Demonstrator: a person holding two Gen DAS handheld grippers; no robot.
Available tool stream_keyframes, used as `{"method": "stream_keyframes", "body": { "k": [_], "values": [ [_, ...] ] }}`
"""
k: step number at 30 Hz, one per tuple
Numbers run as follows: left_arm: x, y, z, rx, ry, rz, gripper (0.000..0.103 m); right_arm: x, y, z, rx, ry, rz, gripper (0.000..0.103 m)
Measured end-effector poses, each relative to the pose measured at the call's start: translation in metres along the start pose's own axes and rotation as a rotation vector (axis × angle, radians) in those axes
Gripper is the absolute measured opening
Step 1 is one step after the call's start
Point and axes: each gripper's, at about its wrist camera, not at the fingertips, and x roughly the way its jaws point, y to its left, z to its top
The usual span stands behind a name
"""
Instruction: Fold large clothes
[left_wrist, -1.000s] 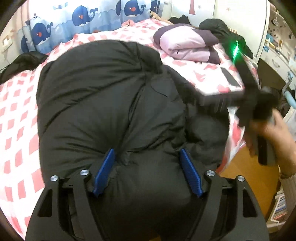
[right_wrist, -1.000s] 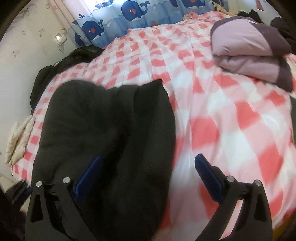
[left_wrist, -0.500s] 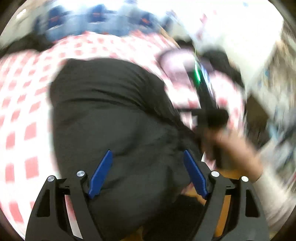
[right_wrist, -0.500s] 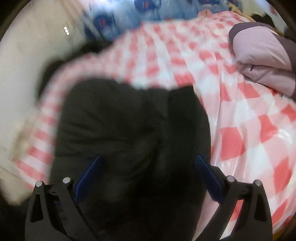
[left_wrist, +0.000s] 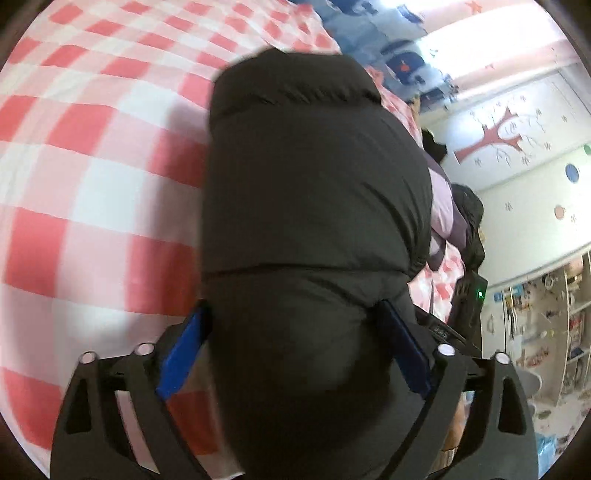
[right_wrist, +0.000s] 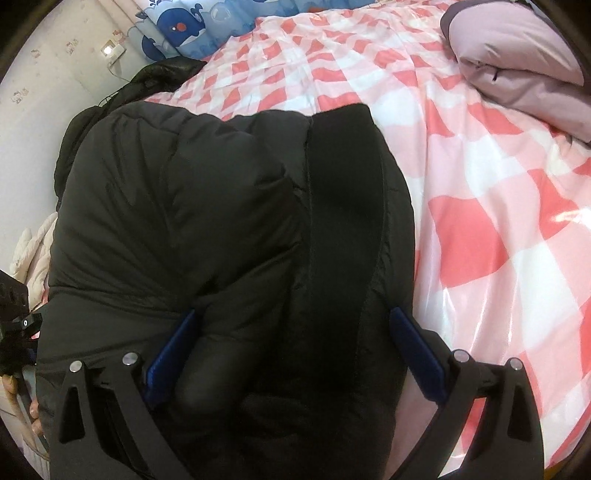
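Puffy black quilted down jacket (left_wrist: 317, 221) on red-and-white checked bed (left_wrist: 92, 166), long axis running away between both claws: left claw (left_wrist: 295, 354) opening, right claw (right_wrist: 295, 354) spread wide, neither gripping.

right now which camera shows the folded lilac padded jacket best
The right wrist view: the folded lilac padded jacket lies in plain sight on the red-and-white checked bedspread. The left wrist view shows only a sliver of it behind the black puffer jacket.
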Motion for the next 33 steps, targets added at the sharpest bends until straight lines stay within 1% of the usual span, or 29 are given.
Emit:
{"method": "stream_keyframes", "body": {
  "k": [1,2,4,6,8,10,11,13,14,16,17,18,19,21,22,23,24,25,27,29,30,31,32,33],
  "values": [
    [0.005,-0.007,-0.002,0.020,0.005,0.016,0.092,0.001,-0.001,0.000,0.004,0.000,0.002,0.096],
    [0.010,-0.017,-0.003,0.056,0.005,0.053,0.092,0.003,-0.001,-0.001,0.005,-0.002,0.003,0.096],
    [0.009,-0.038,-0.008,0.134,-0.035,0.122,0.091,0.004,-0.001,-0.002,0.009,-0.013,-0.002,0.096],
    [-0.001,-0.064,-0.018,0.262,-0.112,0.209,0.073,0.005,0.000,-0.005,0.023,-0.037,0.000,0.097],
    [-0.012,-0.085,-0.027,0.375,-0.183,0.279,0.068,0.005,0.003,-0.011,0.040,-0.062,0.004,0.097],
    [-0.028,-0.095,-0.028,0.420,-0.244,0.329,0.066,0.007,0.011,-0.014,0.069,-0.091,0.041,0.098],
    [-0.042,-0.095,-0.031,0.437,-0.287,0.366,0.066,0.009,0.018,-0.015,0.076,-0.096,0.062,0.098],
    [-0.061,-0.085,-0.029,0.423,-0.317,0.412,0.066,0.021,0.046,-0.014,0.044,-0.090,0.122,0.097],
    [-0.067,-0.071,-0.028,0.390,-0.301,0.428,0.066,0.030,0.059,-0.014,0.021,-0.073,0.162,0.098],
    [-0.069,-0.041,-0.021,0.310,-0.232,0.422,0.069,0.043,0.078,-0.013,-0.031,-0.034,0.207,0.098],
    [-0.068,-0.022,-0.020,0.255,-0.187,0.411,0.071,0.046,0.085,-0.011,-0.062,-0.015,0.204,0.098],
    [-0.070,-0.006,-0.019,0.212,-0.168,0.387,0.074,0.046,0.087,-0.010,-0.077,-0.006,0.197,0.098],
    [-0.071,0.003,-0.020,0.193,-0.164,0.363,0.074,0.043,0.085,-0.009,-0.082,0.002,0.196,0.097],
    [-0.072,0.001,-0.023,0.222,-0.172,0.359,0.076,0.031,0.076,-0.010,-0.060,0.013,0.218,0.097],
    [-0.069,-0.001,-0.024,0.235,-0.174,0.361,0.077,0.021,0.074,-0.013,-0.072,0.006,0.214,0.097],
    [-0.067,-0.003,-0.024,0.244,-0.174,0.367,0.081,0.013,0.074,-0.018,-0.110,0.007,0.188,0.097],
    [-0.064,-0.006,-0.026,0.263,-0.178,0.381,0.082,0.011,0.075,-0.023,-0.145,0.026,0.160,0.097],
    [-0.062,-0.009,-0.027,0.273,-0.183,0.389,0.082,0.013,0.073,-0.028,-0.161,0.054,0.152,0.097],
    [-0.068,-0.003,-0.032,0.260,-0.191,0.393,0.082,0.010,0.061,-0.031,-0.105,0.083,0.206,0.097],
    [-0.071,0.000,-0.031,0.235,-0.183,0.388,0.082,0.000,0.037,-0.030,0.035,0.079,0.353,0.097],
    [-0.074,0.000,-0.030,0.226,-0.178,0.386,0.082,-0.005,0.031,-0.030,0.064,0.068,0.380,0.097],
    [-0.076,-0.001,-0.030,0.223,-0.177,0.384,0.082,-0.010,0.031,-0.031,0.048,0.059,0.355,0.097],
    [-0.078,-0.004,-0.032,0.225,-0.180,0.388,0.082,-0.011,0.034,-0.033,0.006,0.067,0.315,0.097],
    [-0.079,-0.006,-0.033,0.238,-0.183,0.404,0.082,-0.005,0.043,-0.039,-0.068,0.103,0.251,0.097]
  ]
}}
